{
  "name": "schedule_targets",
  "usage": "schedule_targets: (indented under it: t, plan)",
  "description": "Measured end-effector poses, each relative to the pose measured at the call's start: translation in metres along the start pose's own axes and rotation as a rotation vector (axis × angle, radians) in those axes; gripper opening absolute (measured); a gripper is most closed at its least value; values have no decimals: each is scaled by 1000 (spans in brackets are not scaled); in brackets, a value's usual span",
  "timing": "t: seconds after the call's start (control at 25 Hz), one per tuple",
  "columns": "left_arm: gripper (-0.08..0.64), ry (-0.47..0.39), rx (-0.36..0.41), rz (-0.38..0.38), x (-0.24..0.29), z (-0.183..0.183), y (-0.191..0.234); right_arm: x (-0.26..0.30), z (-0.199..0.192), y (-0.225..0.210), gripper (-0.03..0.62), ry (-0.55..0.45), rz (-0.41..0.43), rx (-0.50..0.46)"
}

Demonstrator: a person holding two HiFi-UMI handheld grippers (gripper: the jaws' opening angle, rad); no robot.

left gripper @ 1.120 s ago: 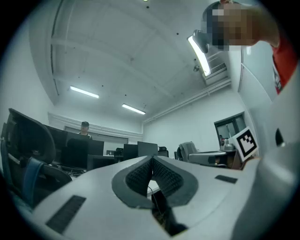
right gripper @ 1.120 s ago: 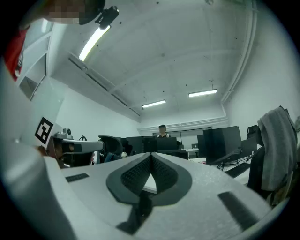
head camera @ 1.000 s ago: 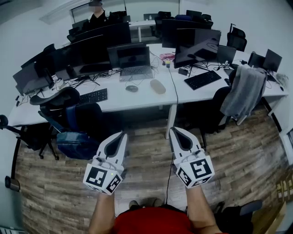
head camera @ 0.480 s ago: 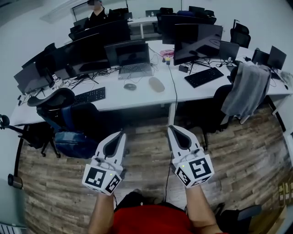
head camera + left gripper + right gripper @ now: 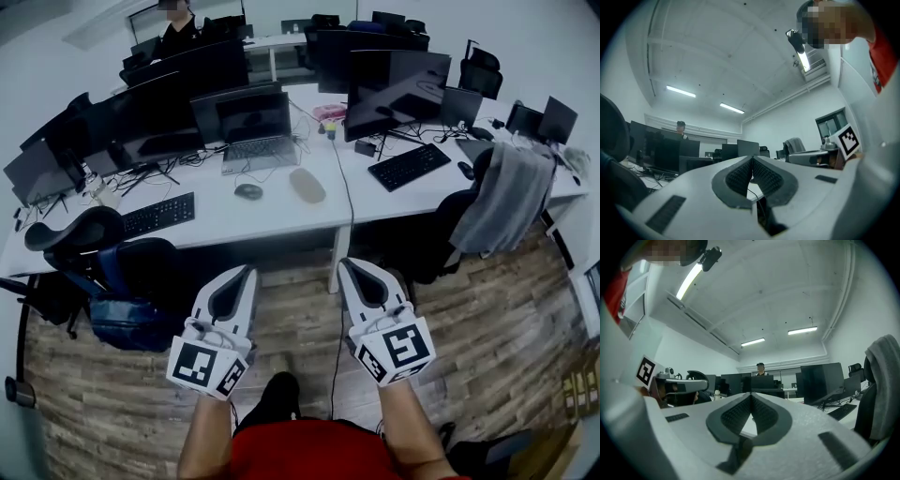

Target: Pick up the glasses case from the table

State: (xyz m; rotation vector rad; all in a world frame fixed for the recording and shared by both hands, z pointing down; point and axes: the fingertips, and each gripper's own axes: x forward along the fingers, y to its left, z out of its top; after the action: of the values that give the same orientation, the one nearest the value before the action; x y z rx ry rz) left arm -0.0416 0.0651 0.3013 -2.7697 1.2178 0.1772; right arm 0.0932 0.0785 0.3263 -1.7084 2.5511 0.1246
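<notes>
Red-shirted wearer with two matching white grippers

The left gripper (image 5: 247, 273) and right gripper (image 5: 350, 265) share one build: smooth white shells tapering to a pointed tip, each with a dark teardrop-shaped inset along the top. At the near end of each sits a white marker cube, the left cube (image 5: 208, 367) and the right cube (image 5: 397, 351), both printed with black square patterns. Seen from their own cameras, the left gripper (image 5: 752, 159) and right gripper (image 5: 751, 397) carry dark grey pads (image 5: 737, 176) with a fine ribbed texture and slim dark slots in the pale shell. The person wears a red top (image 5: 309, 452) that leaves the forearms bare, and a dark shoe (image 5: 277, 398).
</notes>
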Motion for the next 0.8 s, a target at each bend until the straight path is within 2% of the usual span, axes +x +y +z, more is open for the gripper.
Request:
schedule_targets:
  t: [0.16,0.52,0.8]
  plan:
    - [11,-20,-5,-24,45,-11,38,51,-8,-23,5,16,-28,-19]
    - [11,-31,-37,-41,130,-36,151,181,-34,-59,5,64,-89,-41]
    - [11,-30,-64,-50,171,-51,207,240,-52,-77,5,106,-121,-45]
